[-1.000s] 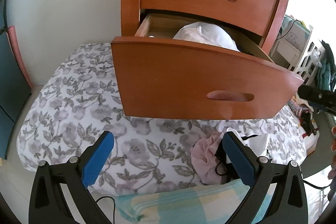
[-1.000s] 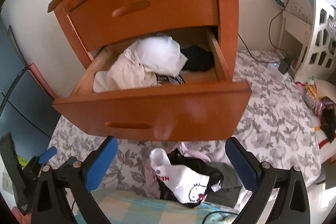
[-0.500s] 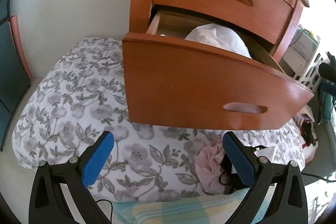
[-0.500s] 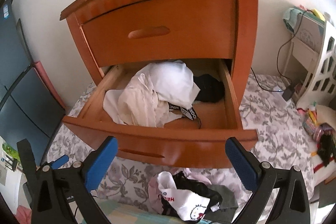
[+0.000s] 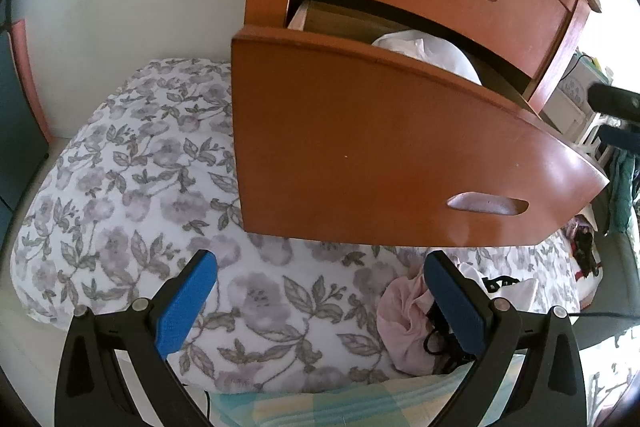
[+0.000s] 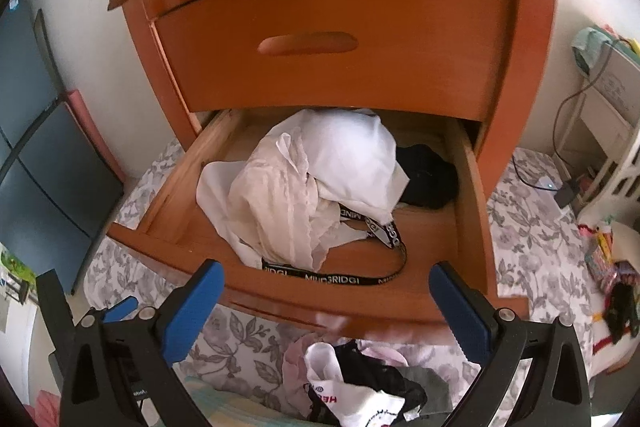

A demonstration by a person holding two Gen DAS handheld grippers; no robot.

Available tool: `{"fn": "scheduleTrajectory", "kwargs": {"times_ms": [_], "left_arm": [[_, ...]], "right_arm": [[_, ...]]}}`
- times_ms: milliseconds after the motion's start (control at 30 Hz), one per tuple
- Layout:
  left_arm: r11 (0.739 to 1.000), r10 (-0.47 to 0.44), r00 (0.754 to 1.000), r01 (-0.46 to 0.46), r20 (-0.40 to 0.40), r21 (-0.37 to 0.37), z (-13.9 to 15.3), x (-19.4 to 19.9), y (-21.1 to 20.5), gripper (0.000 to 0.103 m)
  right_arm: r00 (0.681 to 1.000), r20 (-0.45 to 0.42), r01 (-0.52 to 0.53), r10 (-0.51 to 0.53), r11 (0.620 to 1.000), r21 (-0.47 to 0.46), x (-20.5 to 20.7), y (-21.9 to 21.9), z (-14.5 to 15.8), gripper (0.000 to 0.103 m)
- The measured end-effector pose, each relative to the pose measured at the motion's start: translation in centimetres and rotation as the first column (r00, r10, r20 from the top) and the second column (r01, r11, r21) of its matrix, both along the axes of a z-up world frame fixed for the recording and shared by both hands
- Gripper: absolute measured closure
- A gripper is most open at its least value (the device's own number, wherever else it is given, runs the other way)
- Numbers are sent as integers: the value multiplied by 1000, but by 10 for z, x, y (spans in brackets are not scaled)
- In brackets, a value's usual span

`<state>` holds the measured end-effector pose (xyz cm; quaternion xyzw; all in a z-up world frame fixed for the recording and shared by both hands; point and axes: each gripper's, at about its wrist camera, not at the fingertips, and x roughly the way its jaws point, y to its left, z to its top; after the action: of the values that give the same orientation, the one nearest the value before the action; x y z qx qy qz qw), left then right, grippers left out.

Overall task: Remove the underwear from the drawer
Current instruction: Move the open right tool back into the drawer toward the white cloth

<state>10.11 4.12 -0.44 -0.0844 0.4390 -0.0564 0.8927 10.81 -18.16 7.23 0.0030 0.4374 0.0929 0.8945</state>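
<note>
My right claw (image 6: 326, 301), spread wide and empty, hangs over the drawer (image 6: 472, 187) with the heaped underwear (image 6: 316, 183) at twelve o'clock, nearer than my left claw (image 5: 320, 299), also spread, facing the drawer front from below.

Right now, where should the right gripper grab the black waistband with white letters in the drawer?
Probably the loop of the black waistband on the bare drawer floor, right of the cream cloth. Come straight down from above with the open right gripper: that stretch lies free, while its other end is buried under the cloth.
</note>
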Motion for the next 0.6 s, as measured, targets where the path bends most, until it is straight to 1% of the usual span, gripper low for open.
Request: {"fn": "scheduleTrajectory", "kwargs": {"times_ms": [167, 300, 400, 600], "left_arm": [[1000, -26, 1000, 26, 12, -13, -5, 5, -1, 0], [999, -32, 999, 32, 16, -10, -9, 10, 0, 0], [999, -30, 1000, 30, 7, -16, -14, 14, 3, 0], [1000, -20, 1000, 20, 10, -13, -19, 19, 7, 0]], "right_arm": [[998, -63, -21, 20, 1000, -21, 28, 11, -9, 0], [990, -120, -74, 70, 997, -34, 47, 26, -21, 0], [985, -141, -113, 104, 991, -64, 61, 40, -28, 0], [978, -161, -146, 132, 986, -82, 84, 55, -36, 0]]}}
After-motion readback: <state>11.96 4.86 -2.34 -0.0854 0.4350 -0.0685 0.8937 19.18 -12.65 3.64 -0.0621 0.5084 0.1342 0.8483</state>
